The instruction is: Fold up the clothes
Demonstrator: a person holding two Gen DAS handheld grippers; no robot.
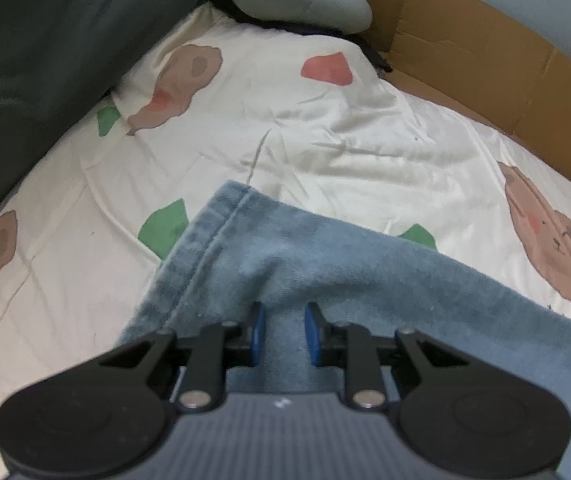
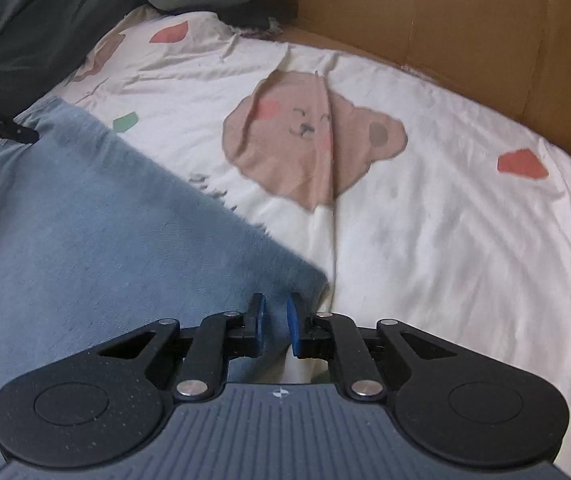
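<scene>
On bedsheet (image 1: 325,128), one jeans (image 1: 325,272), two hand-held grippers

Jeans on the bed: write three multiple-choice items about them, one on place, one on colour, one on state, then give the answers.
1. Where do the jeans lie?
A. in the cardboard box
B. on the bedsheet
C. on the grey pillow

2. What colour are the bear faces printed on the bedsheet?
A. brown
B. blue
C. yellow

3. What is the left gripper doing?
A. gripping the grey pillow
B. standing wide open over bare sheet
C. pinching a fold of the jeans

Answers:
1 B, the denim spreads over the printed sheet, apart from the cardboard box.
2 A, the bear face is brown with pink cheeks.
3 C, denim bunches between its blue pads.
</scene>
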